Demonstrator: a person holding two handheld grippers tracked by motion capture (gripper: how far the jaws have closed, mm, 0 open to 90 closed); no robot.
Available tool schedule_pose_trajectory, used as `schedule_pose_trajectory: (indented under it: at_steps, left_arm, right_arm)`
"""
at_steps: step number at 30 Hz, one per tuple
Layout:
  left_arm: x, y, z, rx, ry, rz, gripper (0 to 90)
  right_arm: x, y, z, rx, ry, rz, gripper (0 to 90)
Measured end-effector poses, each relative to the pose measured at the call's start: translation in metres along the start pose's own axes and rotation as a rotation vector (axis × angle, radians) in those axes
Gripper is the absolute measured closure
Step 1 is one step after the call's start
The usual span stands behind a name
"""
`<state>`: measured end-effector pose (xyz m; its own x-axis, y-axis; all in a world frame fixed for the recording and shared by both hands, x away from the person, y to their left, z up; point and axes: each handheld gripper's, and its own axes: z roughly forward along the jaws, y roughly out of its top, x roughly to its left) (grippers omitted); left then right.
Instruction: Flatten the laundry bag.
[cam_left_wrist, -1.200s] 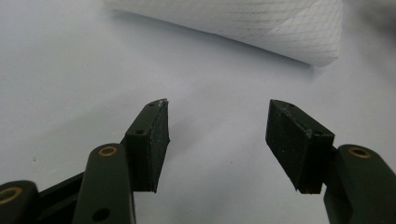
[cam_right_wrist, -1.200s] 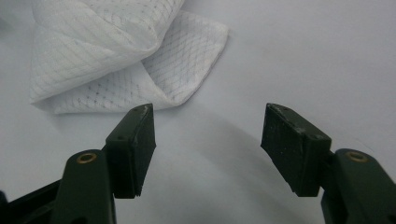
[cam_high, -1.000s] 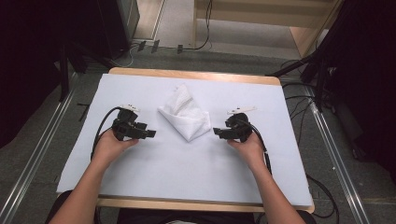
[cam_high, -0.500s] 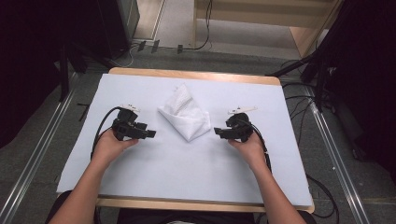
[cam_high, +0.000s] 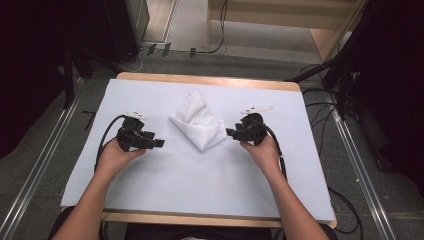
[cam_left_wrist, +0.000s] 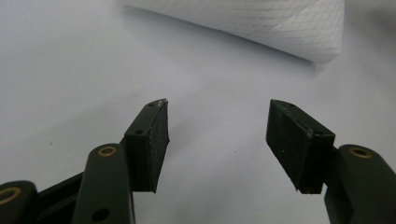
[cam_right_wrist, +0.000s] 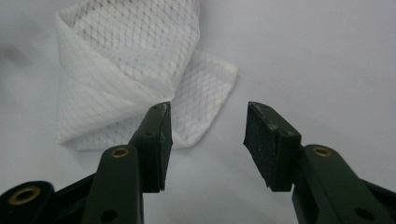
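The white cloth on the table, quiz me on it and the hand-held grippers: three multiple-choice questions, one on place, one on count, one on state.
1. Where does the white cloth lie?
A. Between the two hand-held grippers
B. At the table's near edge
C. On the floor

2. How many cloths lie on the table?
A. Three
B. Two
C. One

3. How does the left hand-held gripper stand?
A. Clamped on the cloth
B. Open, nothing between its jaws
C. Shut on a cable

Answers: 1 A, the high view shows the cloth with the left gripper on one side and the right hand-held gripper on the other. 2 C, a single folded cloth is there. 3 B, its own view shows bare table between the parted jaws.
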<state>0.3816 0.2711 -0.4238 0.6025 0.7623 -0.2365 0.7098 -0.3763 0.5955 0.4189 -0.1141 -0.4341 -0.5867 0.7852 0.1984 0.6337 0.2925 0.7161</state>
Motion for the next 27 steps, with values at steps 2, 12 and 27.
schedule_pose_trajectory:
  at_steps: [2,12,27]
  left_arm:
    - [0.000,-0.001,-0.001,-0.003,0.005,-0.005,39.9]
    - [-0.001,-0.004,-0.003,-0.003,0.009,-0.003,39.9]
    - [0.002,-0.005,-0.005,-0.009,0.013,-0.009,39.9]
  right_arm:
    - [0.001,0.005,0.003,0.005,0.008,0.002,53.2]
    - [0.009,0.031,0.024,0.018,0.028,-0.010,50.5]
    - [0.019,0.038,0.072,0.094,0.024,-0.041,48.2]
